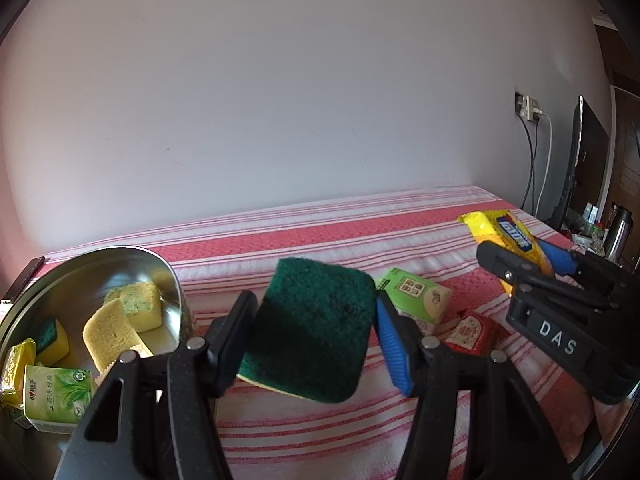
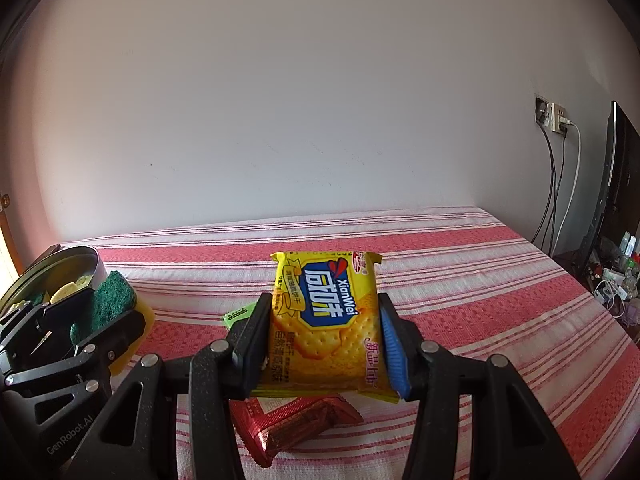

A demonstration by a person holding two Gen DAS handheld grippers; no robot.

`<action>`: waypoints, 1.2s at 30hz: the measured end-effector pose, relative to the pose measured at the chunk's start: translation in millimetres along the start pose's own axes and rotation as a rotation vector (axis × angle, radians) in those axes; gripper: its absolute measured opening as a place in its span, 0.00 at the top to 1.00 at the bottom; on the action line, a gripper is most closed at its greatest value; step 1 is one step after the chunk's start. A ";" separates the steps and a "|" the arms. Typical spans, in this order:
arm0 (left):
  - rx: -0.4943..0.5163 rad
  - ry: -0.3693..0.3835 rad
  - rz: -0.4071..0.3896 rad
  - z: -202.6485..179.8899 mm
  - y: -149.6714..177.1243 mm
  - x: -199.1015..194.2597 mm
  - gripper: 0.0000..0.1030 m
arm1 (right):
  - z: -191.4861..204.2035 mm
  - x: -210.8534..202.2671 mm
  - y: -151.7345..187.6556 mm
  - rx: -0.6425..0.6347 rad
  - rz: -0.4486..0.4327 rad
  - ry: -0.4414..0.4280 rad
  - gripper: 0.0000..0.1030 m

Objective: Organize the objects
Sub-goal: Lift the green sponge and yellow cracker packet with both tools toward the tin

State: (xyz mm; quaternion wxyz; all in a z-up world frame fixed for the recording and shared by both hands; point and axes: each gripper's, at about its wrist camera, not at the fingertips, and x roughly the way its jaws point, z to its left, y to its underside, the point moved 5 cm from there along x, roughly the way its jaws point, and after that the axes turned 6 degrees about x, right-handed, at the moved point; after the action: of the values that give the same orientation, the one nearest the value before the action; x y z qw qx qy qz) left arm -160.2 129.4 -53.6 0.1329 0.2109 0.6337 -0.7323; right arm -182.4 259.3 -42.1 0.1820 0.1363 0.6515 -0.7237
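My left gripper (image 1: 316, 328) is shut on a green-and-yellow scouring sponge (image 1: 312, 328) and holds it above the striped cloth, right of the metal bowl (image 1: 176, 284). The bowl holds several sponges (image 1: 136, 304), a green tea carton (image 1: 56, 396) and a yellow packet (image 1: 16, 364). My right gripper (image 2: 324, 336) is shut on a yellow cracker packet (image 2: 324, 320), lifted above a red snack packet (image 2: 296, 424). The right gripper with the cracker packet (image 1: 508, 232) also shows at the right of the left wrist view. The left gripper with the sponge (image 2: 112, 300) shows at the left of the right wrist view.
A green carton (image 1: 416, 296) and the red packet (image 1: 472, 332) lie on the pink striped cloth (image 1: 320, 232). A white wall stands behind. A monitor (image 2: 616, 184), cables and clutter are at the far right. The bowl (image 2: 88, 260) sits at the cloth's left edge.
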 end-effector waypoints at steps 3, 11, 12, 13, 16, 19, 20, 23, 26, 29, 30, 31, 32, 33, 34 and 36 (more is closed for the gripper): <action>-0.004 0.000 -0.005 1.4 0.4 -2.4 0.43 | 2.4 -2.6 0.2 -0.010 -0.010 -0.007 0.49; -0.013 0.002 -0.016 5.0 3.2 -8.6 0.43 | 5.3 -9.3 -0.1 -0.016 -0.041 -0.030 0.49; -0.015 0.002 -0.018 5.7 3.7 -9.7 0.43 | 5.9 -10.0 0.0 -0.017 -0.043 -0.031 0.49; -0.018 0.001 -0.019 5.8 3.6 -10.5 0.43 | 6.3 -10.8 -0.1 -0.018 -0.046 -0.034 0.49; -0.025 0.001 -0.024 7.0 4.2 -12.4 0.43 | 9.0 -14.8 0.6 -0.026 -0.062 -0.044 0.49; -0.030 0.002 -0.028 8.0 5.3 -14.5 0.43 | 12.4 -18.4 1.1 -0.040 -0.076 -0.050 0.49; -0.031 0.002 -0.029 8.2 5.5 -15.0 0.43 | 13.3 -19.2 1.6 -0.043 -0.078 -0.051 0.49; -0.034 0.001 -0.033 8.9 6.6 -17.0 0.43 | 15.2 -20.4 2.5 -0.046 -0.079 -0.057 0.49; -0.039 0.000 -0.041 9.5 7.4 -20.3 0.43 | 17.6 -22.7 3.6 -0.048 -0.081 -0.065 0.49; -0.035 -0.003 -0.043 9.6 8.0 -21.7 0.43 | 19.7 -25.4 4.5 -0.056 -0.088 -0.069 0.49; -0.035 -0.005 -0.048 10.3 8.2 -23.0 0.43 | 20.4 -26.2 4.4 -0.059 -0.090 -0.070 0.49; -0.033 -0.006 -0.053 10.2 8.3 -24.2 0.43 | 21.5 -26.5 4.2 -0.060 -0.091 -0.071 0.49; -0.030 -0.008 -0.056 9.8 8.5 -25.3 0.43 | 22.3 -26.9 4.3 -0.061 -0.091 -0.072 0.49; -0.028 -0.010 -0.058 9.5 8.6 -25.7 0.43 | 23.1 -27.2 4.7 -0.061 -0.092 -0.073 0.49; -0.026 -0.011 -0.060 9.5 8.8 -26.6 0.43 | 23.1 -27.6 5.1 -0.060 -0.093 -0.075 0.49; -0.028 -0.011 -0.064 9.5 9.5 -29.1 0.43 | 23.4 -28.1 5.3 -0.059 -0.093 -0.078 0.49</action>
State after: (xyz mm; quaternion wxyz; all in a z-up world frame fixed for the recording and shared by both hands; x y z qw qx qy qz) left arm -131.7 116.3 -47.0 0.1158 0.1844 0.6495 -0.7285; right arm -153.9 238.0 -32.0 0.1774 0.0721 0.6707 -0.7166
